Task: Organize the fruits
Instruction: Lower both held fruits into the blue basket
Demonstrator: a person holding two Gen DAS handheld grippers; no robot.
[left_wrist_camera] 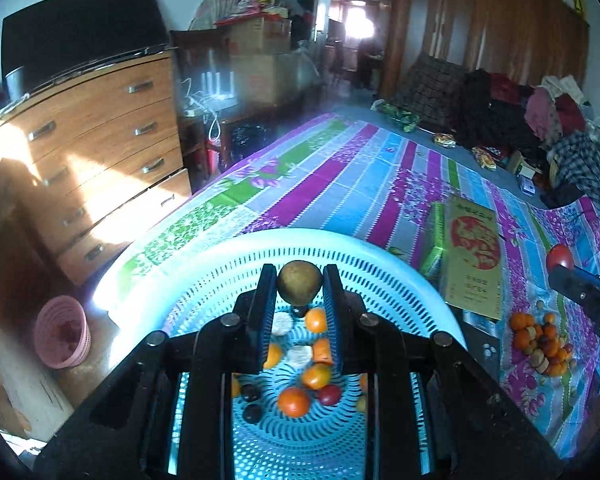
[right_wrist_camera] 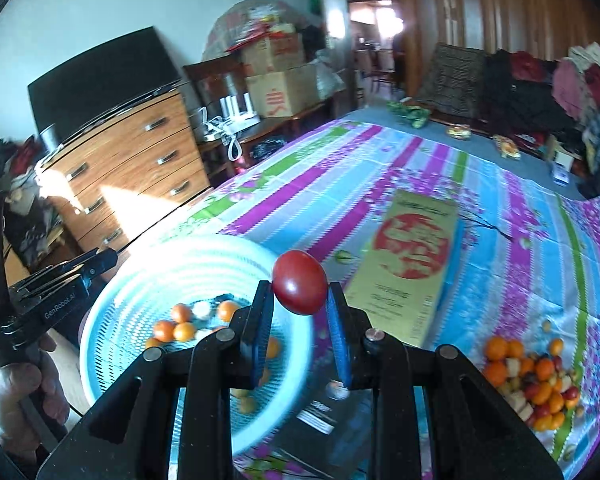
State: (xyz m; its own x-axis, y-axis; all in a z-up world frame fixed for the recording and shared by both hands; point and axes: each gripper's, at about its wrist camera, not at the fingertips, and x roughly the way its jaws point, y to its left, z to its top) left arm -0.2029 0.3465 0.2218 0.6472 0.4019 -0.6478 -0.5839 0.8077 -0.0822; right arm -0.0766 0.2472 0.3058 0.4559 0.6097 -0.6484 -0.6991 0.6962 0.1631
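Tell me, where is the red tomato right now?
The red tomato is pinched in the right tongs, held up in the air at the blue basket's right edge, with the yellow box just beyond it.

This is a lived-in bedroom in a home. A bed (left_wrist_camera: 340, 184) under a striped floral sheet fills the middle, with clothes (left_wrist_camera: 540, 120) heaped along its far side. A wooden chest of drawers (left_wrist_camera: 100, 152) stands by the wall with a dark television (left_wrist_camera: 80, 28) on top, cardboard boxes (right_wrist_camera: 284, 76) stacked beyond it, and an open doorway (left_wrist_camera: 356, 32) leading into another room.
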